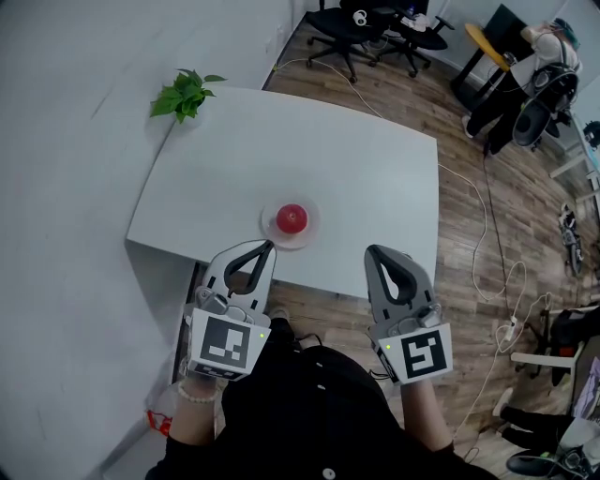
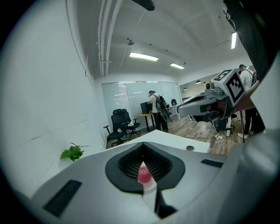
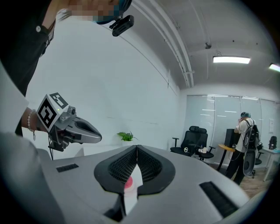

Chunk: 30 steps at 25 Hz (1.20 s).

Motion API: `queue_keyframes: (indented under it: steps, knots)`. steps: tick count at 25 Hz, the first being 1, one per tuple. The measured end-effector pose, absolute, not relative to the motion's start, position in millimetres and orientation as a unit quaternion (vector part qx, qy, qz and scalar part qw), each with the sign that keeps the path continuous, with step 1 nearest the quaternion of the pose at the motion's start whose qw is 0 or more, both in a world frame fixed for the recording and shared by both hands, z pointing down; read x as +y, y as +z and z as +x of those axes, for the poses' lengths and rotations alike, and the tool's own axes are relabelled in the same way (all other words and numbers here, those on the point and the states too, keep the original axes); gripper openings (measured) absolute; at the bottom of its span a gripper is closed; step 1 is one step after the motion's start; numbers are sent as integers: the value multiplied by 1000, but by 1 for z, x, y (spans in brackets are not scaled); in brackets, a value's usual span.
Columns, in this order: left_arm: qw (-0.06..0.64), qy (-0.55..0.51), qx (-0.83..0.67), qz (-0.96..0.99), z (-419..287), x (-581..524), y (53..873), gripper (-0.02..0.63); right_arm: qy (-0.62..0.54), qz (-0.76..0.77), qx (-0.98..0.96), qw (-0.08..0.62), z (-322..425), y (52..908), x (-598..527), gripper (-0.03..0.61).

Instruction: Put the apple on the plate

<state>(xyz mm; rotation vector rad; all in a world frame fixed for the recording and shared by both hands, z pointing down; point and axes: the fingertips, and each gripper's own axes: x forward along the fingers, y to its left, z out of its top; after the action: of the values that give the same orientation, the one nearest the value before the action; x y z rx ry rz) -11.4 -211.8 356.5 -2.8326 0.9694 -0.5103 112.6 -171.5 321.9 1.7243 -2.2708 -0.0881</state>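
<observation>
Beyond the fingers (image 1: 379, 261), clear of them, apple (image 1: 292, 219) sits on plate (image 1: 313, 225).

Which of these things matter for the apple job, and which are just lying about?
Job: apple, already on the plate; left gripper and right gripper, jaws shut, empty; white table.
Lying about: green plant, office chairs, floor cable.
</observation>
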Motion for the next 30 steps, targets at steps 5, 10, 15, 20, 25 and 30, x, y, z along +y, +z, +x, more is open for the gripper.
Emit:
queue_keyframes:
  steps: [5, 10, 15, 20, 25, 30]
  knots:
    - [53, -167, 321, -931, -10, -215, 358, 14, -32, 594, -790, 146, 117, 324, -172, 41]
    - [41, -169, 328, -929, -9, -218, 360, 14, -28, 592, -791, 149, 118, 328, -173, 40]
    - [39, -168, 327, -929, -7, -220, 361, 14, -32, 587, -795, 150, 116, 329, -174, 40]
    - [46, -167, 320, -932, -9, -228, 365, 14, -31, 587, -794, 154, 113, 332, -181, 40]
    - [49, -163, 320, -932, -10, -231, 365, 14, -28, 588, -794, 154, 112, 334, -183, 40]
    - [33, -165, 333, -928, -16, -230, 365, 14, -24, 584, -796, 157, 110, 336, -182, 40]
